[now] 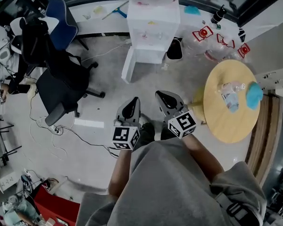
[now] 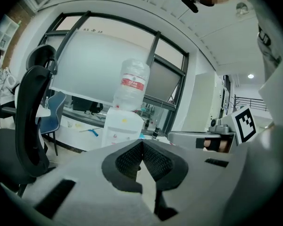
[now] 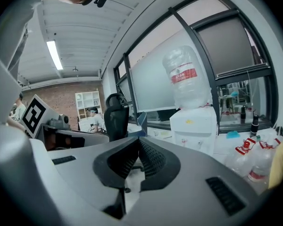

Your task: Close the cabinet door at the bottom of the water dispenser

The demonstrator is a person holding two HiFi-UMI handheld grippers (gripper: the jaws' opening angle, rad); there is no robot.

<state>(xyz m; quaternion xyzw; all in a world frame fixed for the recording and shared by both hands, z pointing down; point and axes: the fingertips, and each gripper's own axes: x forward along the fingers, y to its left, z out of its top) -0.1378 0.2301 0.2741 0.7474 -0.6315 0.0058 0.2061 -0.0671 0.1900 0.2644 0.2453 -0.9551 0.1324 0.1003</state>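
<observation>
The white water dispenser (image 1: 153,25) stands straight ahead on the floor with a clear bottle on top. Its bottom cabinet door (image 1: 128,66) hangs open, swung out to the left of its base. Both grippers are held side by side over the floor, well short of the door and pointing at the dispenser. My left gripper (image 1: 133,100) is shut with nothing in it, its pads meeting at the tip (image 2: 142,142). My right gripper (image 1: 161,96) is also shut and empty (image 3: 138,140). The dispenser (image 2: 123,128) appears beyond the left jaws and, as the same dispenser (image 3: 195,126), beyond the right jaws.
A black office chair (image 1: 61,81) stands left of the path, a blue chair (image 1: 61,20) behind it. A round wooden table (image 1: 217,112) carrying a bottle and a blue cloth is on the right. Red-capped bottles (image 1: 217,39) lie right of the dispenser. Cables (image 1: 61,133) trail over the floor at left.
</observation>
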